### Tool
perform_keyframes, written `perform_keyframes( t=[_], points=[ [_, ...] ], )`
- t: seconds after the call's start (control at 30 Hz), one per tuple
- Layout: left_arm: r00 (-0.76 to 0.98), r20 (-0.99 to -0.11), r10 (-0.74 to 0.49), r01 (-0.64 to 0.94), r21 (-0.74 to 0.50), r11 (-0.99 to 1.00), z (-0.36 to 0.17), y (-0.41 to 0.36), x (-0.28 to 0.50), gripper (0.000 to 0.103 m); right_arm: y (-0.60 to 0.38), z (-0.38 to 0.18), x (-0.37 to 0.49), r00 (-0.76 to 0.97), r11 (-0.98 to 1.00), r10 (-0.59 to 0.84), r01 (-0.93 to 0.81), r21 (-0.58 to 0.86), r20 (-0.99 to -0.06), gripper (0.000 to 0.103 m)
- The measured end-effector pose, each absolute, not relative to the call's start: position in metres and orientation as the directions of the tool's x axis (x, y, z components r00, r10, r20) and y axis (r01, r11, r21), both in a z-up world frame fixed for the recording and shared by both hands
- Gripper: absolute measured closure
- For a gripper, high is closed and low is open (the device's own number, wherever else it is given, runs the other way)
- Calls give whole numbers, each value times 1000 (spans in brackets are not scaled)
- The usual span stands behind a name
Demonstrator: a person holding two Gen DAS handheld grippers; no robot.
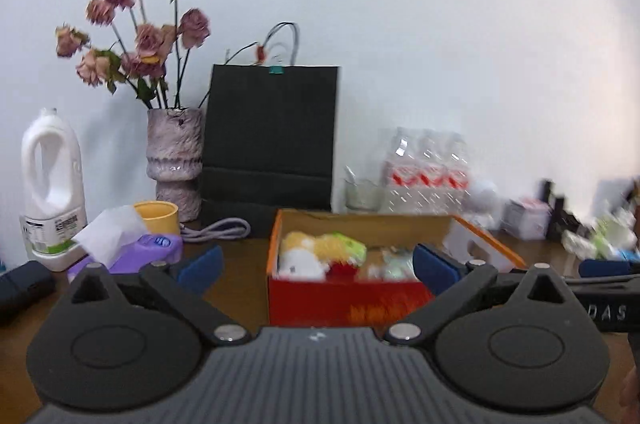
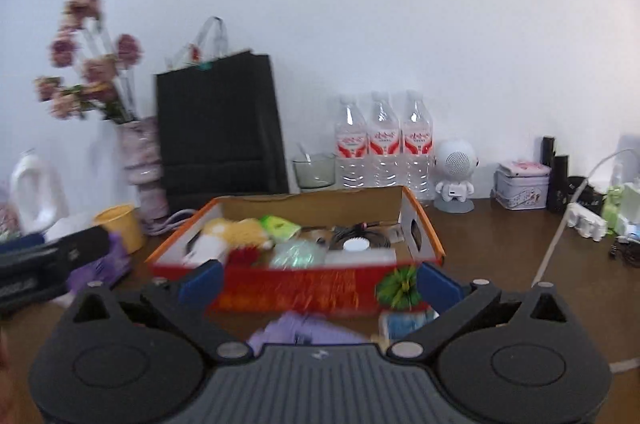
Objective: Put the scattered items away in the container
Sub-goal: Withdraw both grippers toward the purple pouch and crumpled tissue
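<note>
Both hand-held grippers, left (image 1: 318, 266) and right (image 2: 320, 282), spread empty, filled orange box (image 2: 424, 220) just beyond

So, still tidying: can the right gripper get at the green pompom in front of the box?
Probably yes. The green pompom lies outside the red box, just ahead of the open, empty right gripper, beside its right finger; nothing lies between.

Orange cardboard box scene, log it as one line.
left gripper open, empty | right gripper open, empty | orange cardboard box holds toys, cable | green pompom outside, in front
</note>
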State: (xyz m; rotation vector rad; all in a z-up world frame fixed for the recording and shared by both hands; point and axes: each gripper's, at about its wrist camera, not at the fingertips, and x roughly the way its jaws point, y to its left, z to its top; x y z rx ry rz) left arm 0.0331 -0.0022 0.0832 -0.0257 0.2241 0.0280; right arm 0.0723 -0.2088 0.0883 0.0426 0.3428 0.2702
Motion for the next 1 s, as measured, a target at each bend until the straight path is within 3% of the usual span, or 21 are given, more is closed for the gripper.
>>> perform_keyframes(
  t=[0.2,0.33,0.5,1.0],
  points=[
    [931,-363,-50,40,-34,999,50,-10,-26,0,-234,58,-13,908,947,311,-321,12,-280,0],
    [899,-438,5,-38,-68,997,29,-17,-55,0,-253,50,-46,901,946,323,-318,66,-291,0],
    [907,-421,2,-27,-53,998,20,-28,-81,0,-259,35,-67,897,948,308,-317,25,-318,0],
    [895,-447,-16,-15,-67,998,22,-27,-38,0,-257,28,-32,884,956,283,-293,32,-371,0]
  ],
)
